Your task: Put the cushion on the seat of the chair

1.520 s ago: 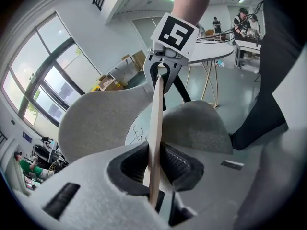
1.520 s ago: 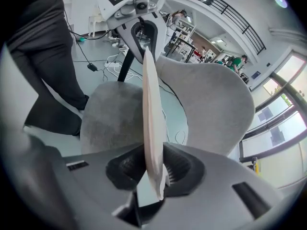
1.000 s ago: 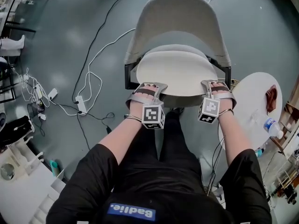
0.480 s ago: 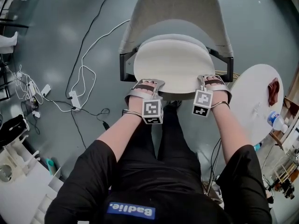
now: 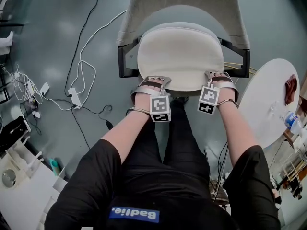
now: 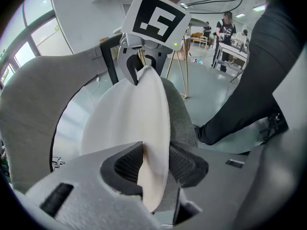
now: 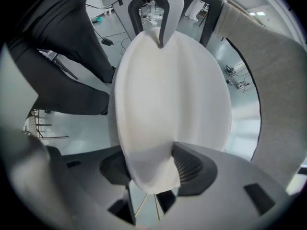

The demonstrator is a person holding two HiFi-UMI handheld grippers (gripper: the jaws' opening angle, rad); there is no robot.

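The cushion (image 5: 180, 56), pale and rounded, is laid flat over the seat of the grey chair (image 5: 184, 4). It fills the space between the two dark arm frames and reaches close to the backrest on the far side. Its near edge is taken at two places, to the left by the left claw (image 5: 152, 83) and to the right by the right claw (image 5: 219, 76). In each gripper view the edge of the cushion is seen between the jaws, with the ribbed pads lying against it on both sides. Both claws are therefore counted as grasping the cushion. The jaws of both have just been opening, so the hold is judged to be loosening. The step in hand is taken to be the release, as the placing itself looks all but done. For the next move, the jaws would need to be spread fully clear of the soft edge. The claws would then need to be drawn back toward the near side without the cushion being dragged off the seat. The near edge may be left slightly raised or overhanging and may need to be pressed down; this cannot be settled from these views. To the right of the chair a round white surface (image 5: 261, 104) is seen, with a bottle (image 5: 291, 122) on it. To the left, cables (image 5: 81, 75) are strewn over the floor (image 5: 48, 47).
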